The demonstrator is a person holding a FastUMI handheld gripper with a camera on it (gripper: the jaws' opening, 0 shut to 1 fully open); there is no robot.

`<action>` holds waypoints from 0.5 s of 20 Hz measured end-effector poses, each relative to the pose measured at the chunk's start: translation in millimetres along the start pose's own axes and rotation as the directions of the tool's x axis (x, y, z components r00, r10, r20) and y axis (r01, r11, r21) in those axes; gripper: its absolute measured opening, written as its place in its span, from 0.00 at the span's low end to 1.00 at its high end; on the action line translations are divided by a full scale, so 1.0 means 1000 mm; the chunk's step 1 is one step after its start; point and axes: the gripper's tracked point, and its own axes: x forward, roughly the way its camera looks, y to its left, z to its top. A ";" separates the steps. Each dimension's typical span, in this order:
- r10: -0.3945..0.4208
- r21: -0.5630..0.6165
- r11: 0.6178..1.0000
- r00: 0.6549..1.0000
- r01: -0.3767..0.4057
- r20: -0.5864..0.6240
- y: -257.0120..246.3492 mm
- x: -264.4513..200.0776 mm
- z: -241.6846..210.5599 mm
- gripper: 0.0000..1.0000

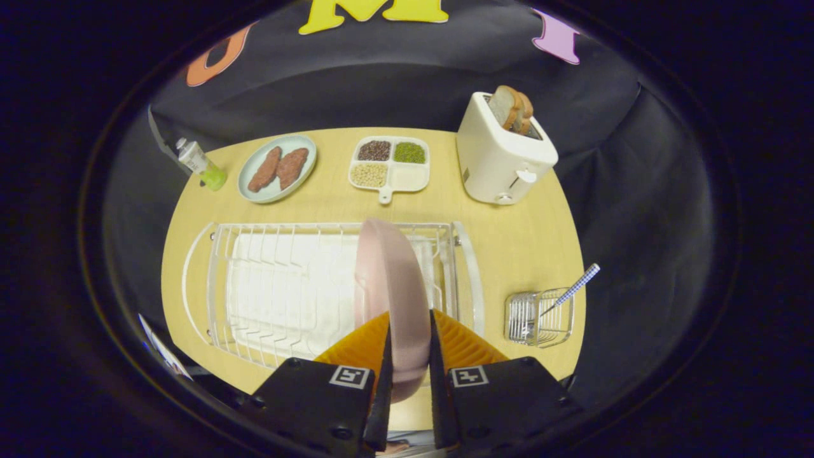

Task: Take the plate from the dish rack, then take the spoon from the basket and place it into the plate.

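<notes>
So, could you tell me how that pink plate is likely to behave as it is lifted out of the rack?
The pink plate looks rigid, so it should not flex. It stands on edge in the dish rack, pinched at its rim between the gripper's fingers; its smooth surface may slip or pivot. It could catch on the rack's wires if tilted.

A pale wooden table point(509, 254) stands against the booth's black cloth wall point(381, 83), evenly lit.
</notes>
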 end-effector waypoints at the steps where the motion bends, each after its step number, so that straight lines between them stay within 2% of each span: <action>1: -0.022 -0.012 1.000 1.000 0.022 0.010 -0.003 -0.001 -0.002 0.30; 5: -0.077 0.023 0.997 0.995 0.076 0.061 -0.005 -0.011 0.001 0.24; 8: -0.133 0.054 0.990 0.985 0.128 0.111 -0.012 -0.023 0.002 0.24; 10: -0.137 0.064 0.990 0.981 0.129 0.138 -0.015 -0.030 0.000 0.23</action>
